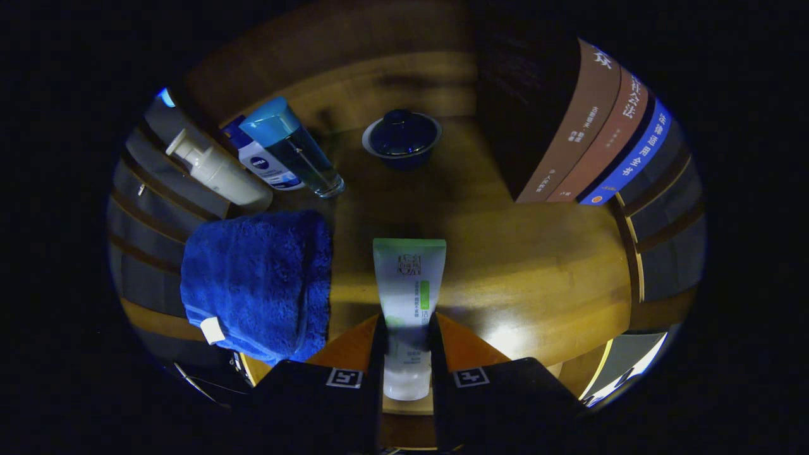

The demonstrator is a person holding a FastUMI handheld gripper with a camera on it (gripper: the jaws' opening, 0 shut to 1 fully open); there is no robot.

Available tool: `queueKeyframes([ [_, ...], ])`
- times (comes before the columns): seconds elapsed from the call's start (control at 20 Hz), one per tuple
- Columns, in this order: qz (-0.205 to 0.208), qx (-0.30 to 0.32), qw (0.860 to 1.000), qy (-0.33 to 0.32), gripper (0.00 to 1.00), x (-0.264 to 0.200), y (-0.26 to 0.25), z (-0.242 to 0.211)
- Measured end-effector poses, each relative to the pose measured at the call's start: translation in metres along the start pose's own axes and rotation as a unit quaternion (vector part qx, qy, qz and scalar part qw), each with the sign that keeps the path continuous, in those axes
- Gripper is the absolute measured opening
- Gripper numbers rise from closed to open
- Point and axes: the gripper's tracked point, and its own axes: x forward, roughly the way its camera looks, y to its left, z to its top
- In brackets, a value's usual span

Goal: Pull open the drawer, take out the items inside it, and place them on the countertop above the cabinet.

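Two fingers of our gripper press on a white tube with a green end, holding it just over the wooden countertop. Left of the tube we see a folded blue towel; beyond it stand a pump bottle, a small blue-capped bottle and a teal-capped bottle. A dark lidded bowl sits farther back, and books stand to the right.

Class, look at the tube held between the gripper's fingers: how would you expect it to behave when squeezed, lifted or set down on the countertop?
The tube sits between the fingers of the gripper, apparently clamped. It looks like soft plastic, so it probably dents under pressure. Its surface looks smooth and may slip. Its crimped end is flat, so laid on the countertop it likely stays put rather than rolls.
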Motion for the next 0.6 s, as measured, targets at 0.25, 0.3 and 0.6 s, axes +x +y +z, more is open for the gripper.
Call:
queueKeyframes([
  [0.25,-0.011,-0.003,1.000,-0.015,0.48,0.003,-0.006,0.013],
  [0.3,-0.010,-0.006,1.000,-0.022,0.59,-0.004,-0.004,0.017],
  [0.6,-0.025,-0.035,0.997,-0.070,1.00,-0.026,-0.008,0.019],
])
